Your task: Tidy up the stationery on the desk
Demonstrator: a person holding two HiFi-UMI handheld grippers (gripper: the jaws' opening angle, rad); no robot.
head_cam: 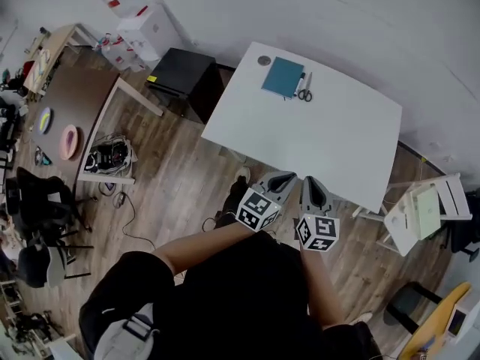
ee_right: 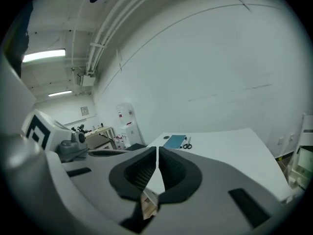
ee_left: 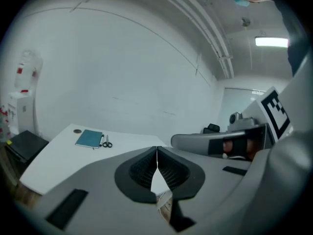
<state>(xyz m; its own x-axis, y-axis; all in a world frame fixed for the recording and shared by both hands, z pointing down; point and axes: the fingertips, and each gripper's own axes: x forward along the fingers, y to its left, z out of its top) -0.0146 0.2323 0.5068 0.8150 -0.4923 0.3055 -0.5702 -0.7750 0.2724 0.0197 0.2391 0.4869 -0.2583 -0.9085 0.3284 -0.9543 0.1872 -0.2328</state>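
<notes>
Notebook [head_cam: 283,76], pen [head_cam: 300,82], scissors [head_cam: 306,91] lay squared together upper-centre on surface [head_cam: 322,141], tidy-looking; left tongs [head_cam: 283,178], right tongs [head_cam: 313,187] closed empty, lower centre.

No text can be read anywhere; the red labels [head_cam: 113,4] on the white water dispenser [head_cam: 150,30] are too small.

On the white desk [head_cam: 322,133] lie one teal notebook [head_cam: 283,76], one pen [head_cam: 300,82] and one pair of scissors [head_cam: 306,90].
</notes>
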